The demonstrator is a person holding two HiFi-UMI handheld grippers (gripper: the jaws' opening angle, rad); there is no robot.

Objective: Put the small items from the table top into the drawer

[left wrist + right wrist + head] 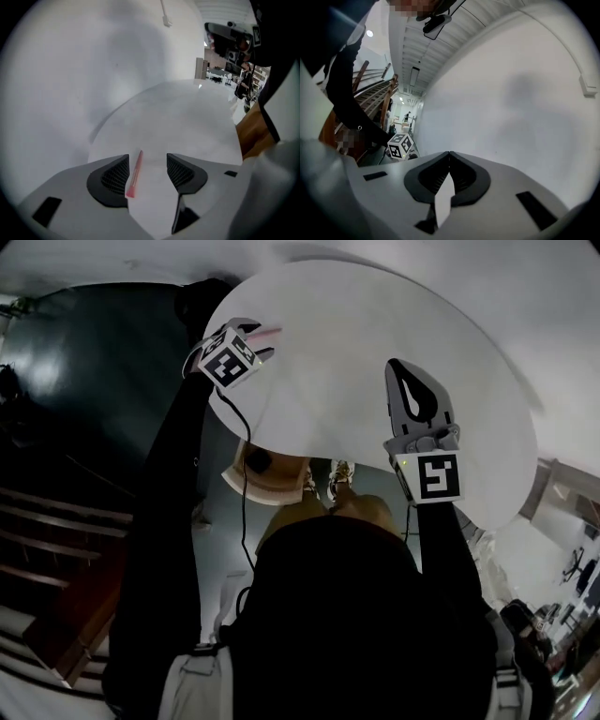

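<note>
Counter (356, 343), round and white, carries 1 thin pink stick (134, 174) near its edge. The left hand-held gripper (147, 161) hangs over it, released, its 2 jaws wide apart with the stick between them, close to 1 pad and not pinched. The right hand-held gripper (449, 153) is clenched, tips together, empty, above the counter.
</note>
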